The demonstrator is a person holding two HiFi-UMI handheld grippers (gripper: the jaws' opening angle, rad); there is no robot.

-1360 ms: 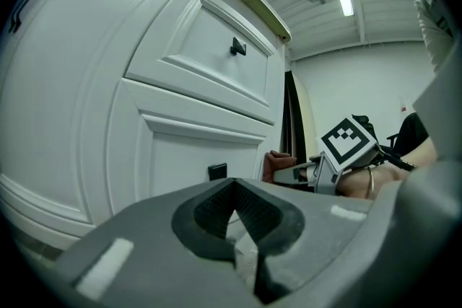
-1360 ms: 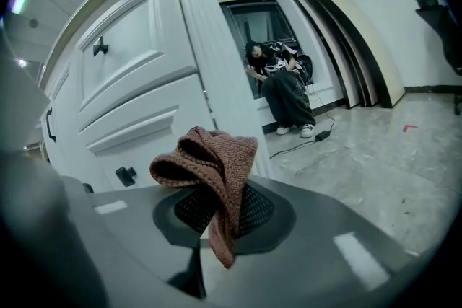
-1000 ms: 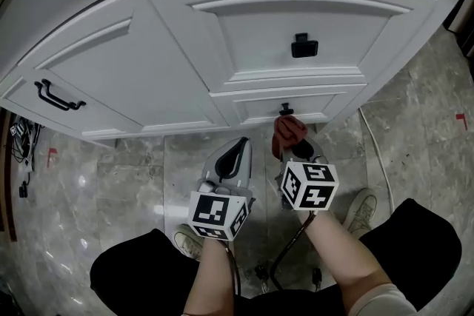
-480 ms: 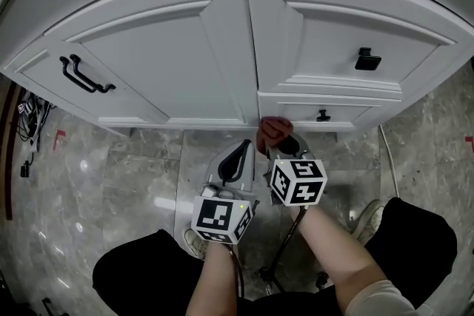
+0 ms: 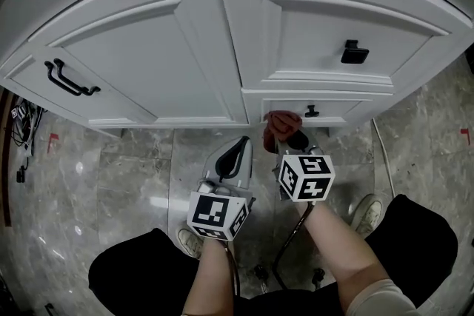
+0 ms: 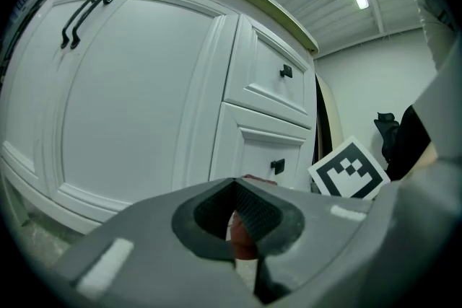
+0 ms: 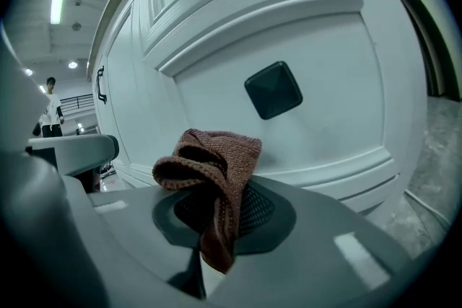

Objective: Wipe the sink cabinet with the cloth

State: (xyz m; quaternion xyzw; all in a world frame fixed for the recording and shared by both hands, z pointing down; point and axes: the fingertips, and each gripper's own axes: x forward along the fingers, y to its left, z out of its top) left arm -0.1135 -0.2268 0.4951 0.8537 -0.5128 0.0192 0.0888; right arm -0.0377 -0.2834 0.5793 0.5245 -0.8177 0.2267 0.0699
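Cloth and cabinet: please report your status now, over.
Right gripper shut on cloth. Left gripper shut, empty, short of cabinet. Cloth at lower drawer front, near knob. Nothing in the way.

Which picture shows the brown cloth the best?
The right gripper view: the cloth fills the middle, pinched in the right claw, folds clear. The head view shows only a small reddish bunch near the drawer knob. The left gripper view shows only a sliver.
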